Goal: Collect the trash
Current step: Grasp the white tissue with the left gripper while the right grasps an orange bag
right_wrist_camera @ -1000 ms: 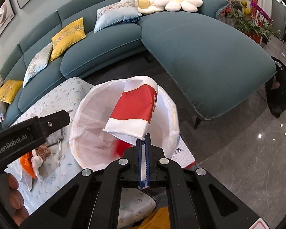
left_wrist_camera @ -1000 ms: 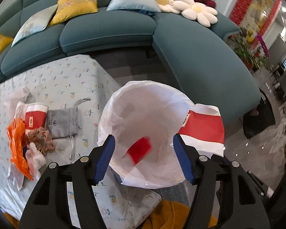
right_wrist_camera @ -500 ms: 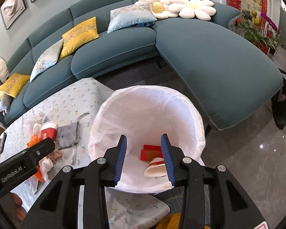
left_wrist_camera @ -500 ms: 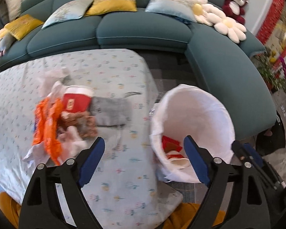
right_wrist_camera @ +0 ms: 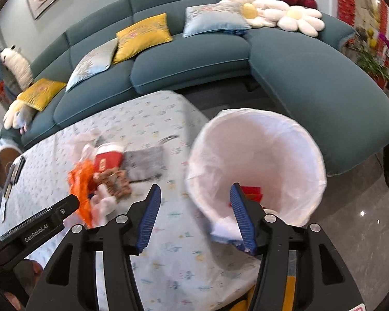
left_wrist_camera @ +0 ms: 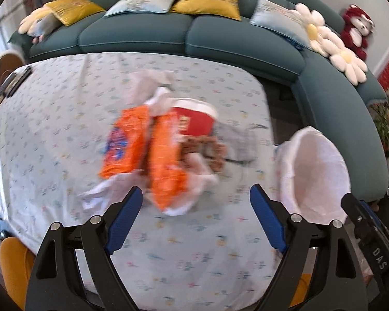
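Note:
A heap of trash lies on the patterned tablecloth (left_wrist_camera: 194, 243): orange wrappers (left_wrist_camera: 142, 145), a red-and-white paper cup (left_wrist_camera: 194, 119), brown crumpled bits (left_wrist_camera: 207, 150) and white plastic (left_wrist_camera: 153, 85). My left gripper (left_wrist_camera: 195, 204) is open and empty, just in front of the heap. A white-lined trash bin (right_wrist_camera: 262, 160) stands at the table's right end, with red trash (right_wrist_camera: 251, 191) inside. My right gripper (right_wrist_camera: 194, 207) is open and empty, near the bin's rim. The heap also shows in the right wrist view (right_wrist_camera: 101, 173).
A grey drawstring pouch (right_wrist_camera: 145, 160) lies between the heap and the bin (left_wrist_camera: 316, 173). A teal sofa (right_wrist_camera: 194, 62) with cushions curves behind and to the right of the table. A dark flat object (left_wrist_camera: 19, 80) lies at the table's far left. Glossy floor (right_wrist_camera: 363, 233) lies right.
My right gripper opened and dropped the red-and-white cup into the bin. Both grippers have swung left from the bin toward the heap on the table.

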Demonstrator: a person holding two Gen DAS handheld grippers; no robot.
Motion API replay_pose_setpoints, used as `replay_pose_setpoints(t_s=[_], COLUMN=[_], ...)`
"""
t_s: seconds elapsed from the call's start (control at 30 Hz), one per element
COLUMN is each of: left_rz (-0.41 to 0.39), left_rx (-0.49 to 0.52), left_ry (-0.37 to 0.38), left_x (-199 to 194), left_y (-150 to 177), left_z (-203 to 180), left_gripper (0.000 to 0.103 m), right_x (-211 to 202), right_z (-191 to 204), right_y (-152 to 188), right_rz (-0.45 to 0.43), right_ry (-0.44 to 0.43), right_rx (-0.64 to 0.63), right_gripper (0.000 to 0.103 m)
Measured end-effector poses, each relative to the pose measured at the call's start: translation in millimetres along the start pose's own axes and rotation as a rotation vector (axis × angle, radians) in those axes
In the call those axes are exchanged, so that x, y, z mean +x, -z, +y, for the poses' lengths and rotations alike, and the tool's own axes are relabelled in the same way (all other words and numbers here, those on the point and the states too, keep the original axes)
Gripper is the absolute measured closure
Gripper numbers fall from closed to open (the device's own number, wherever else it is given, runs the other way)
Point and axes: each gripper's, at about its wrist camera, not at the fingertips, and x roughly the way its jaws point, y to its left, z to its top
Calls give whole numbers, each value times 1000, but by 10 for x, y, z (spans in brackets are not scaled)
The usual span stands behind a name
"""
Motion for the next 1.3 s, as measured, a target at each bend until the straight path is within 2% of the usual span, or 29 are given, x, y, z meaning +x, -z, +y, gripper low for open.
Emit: replay_pose_setpoints(t_s=[0.27,0.37,0.5,0.87,1.0,1.2,1.3], left_rz=[1,11,18,79,116,143,158], left_rx=[-61,-73,-73,-71,-61,-22,-6], left_ry=[-54,-69,-109,-81,-48,-5,24], left_x=[-45,-26,10,280,446,643,732], left_y=[61,92,150,254,258,196,164], left_z=[587,733,921,1343,1462,1503,1472], left_gripper=[21,15,15,15,15,16,21], right_x=[3,9,60,343,482,735,846], right_z=[518,672,869,1247,1421,1701,1793], right_y=[98,151,207,301,290,270,259], right_rz=[21,31,51,126,149,181,196], right_ry=[-36,-49,-53,-73,-84,-95,-93], right_rx=[-83,-103,-136,-158,-173,-213,-230], right_gripper=[45,44,44,44,44,44,46])
